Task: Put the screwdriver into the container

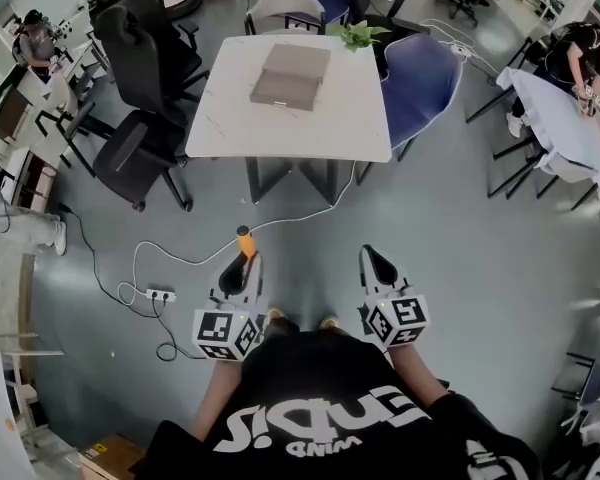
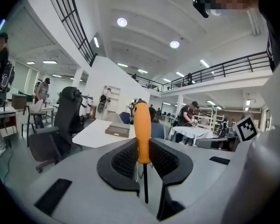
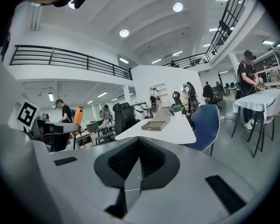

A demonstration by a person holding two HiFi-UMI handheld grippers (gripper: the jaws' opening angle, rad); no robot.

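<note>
While the left gripper (image 2: 142,149) clamped its ribbed black jaws on the smooth orange-handled, thin-shafted screwdriver (image 2: 142,130) short of the white worktop (image 1: 352,120), the flat rectangular container (image 1: 291,76) lay on that worktop; the right gripper (image 3: 139,146) was clenched empty.

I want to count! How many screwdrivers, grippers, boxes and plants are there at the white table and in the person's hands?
Screwdriver, orange handle: 1
Grippers: 2 (left gripper shut on the screwdriver; right gripper shut, empty)
Container on the white table: 1
Plant at the table's far edge: 1
Total: 5
</note>
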